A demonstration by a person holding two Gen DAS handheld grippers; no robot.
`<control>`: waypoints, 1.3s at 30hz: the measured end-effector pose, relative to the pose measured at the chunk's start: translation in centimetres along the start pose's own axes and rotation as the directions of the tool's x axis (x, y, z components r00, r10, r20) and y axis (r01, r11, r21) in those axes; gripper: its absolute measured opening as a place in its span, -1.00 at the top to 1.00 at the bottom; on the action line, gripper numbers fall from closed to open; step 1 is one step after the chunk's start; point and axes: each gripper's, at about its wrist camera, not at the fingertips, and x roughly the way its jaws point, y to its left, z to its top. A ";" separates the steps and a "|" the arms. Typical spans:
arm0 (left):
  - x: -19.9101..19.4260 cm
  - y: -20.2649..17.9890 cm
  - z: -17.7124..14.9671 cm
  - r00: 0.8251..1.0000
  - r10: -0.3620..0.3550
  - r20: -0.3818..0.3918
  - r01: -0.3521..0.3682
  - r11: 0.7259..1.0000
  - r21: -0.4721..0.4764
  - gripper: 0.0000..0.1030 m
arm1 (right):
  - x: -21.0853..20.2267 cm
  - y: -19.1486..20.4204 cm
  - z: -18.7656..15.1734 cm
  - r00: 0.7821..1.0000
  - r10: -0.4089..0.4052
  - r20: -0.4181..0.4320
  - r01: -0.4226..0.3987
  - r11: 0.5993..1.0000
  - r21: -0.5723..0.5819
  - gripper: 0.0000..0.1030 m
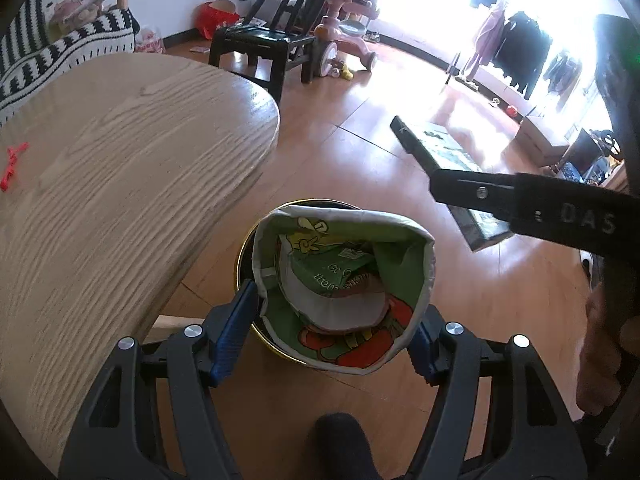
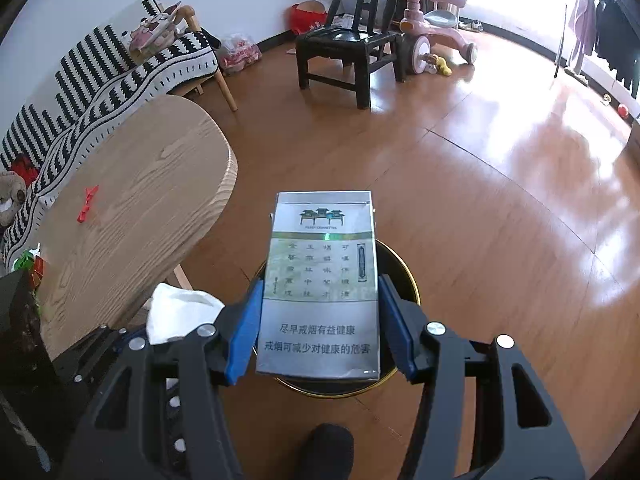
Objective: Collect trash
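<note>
We hold two pieces of trash over a round black bin with a gold rim that stands on the glossy brown wooden floor, just off the rounded end of the pale oak table. Our left gripper pinches a crumpled green and white snack wrapper with cartoon print between its blue pads, the wrapper hanging right above the bin's mouth. Our right gripper clamps a flat silver and green cigarette pack by its two long sides, upright, also above the bin. On the table a small red twisted scrap lies near the far edge, well apart from both grippers. A black wooden chair and a pink ride-on toy stand across the floor.
</note>
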 end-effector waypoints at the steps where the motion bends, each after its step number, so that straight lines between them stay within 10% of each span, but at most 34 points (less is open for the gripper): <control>1: 0.2 0.0 0.1 1.000 0.005 -0.001 -0.005 1.000 0.003 -0.29 | 0.0 0.0 0.0 1.000 -0.002 0.000 0.002 1.000 0.002 -0.09; 21: -1.9 0.1 1.0 0.999 -0.018 0.041 0.017 1.000 0.002 -0.54 | -1.6 0.9 1.0 0.999 0.019 0.040 -0.021 0.999 0.048 -0.36; 31: -14.0 7.8 -2.1 0.975 0.158 0.157 -0.149 0.987 -0.067 -0.73 | -4.5 12.3 1.5 0.983 0.165 0.085 -0.153 0.980 -0.128 -0.56; 39: -24.9 19.8 -8.7 0.911 0.375 0.174 -0.321 0.907 -0.274 -0.77 | -3.8 26.1 0.0 0.954 0.300 0.015 -0.284 0.918 -0.277 -0.58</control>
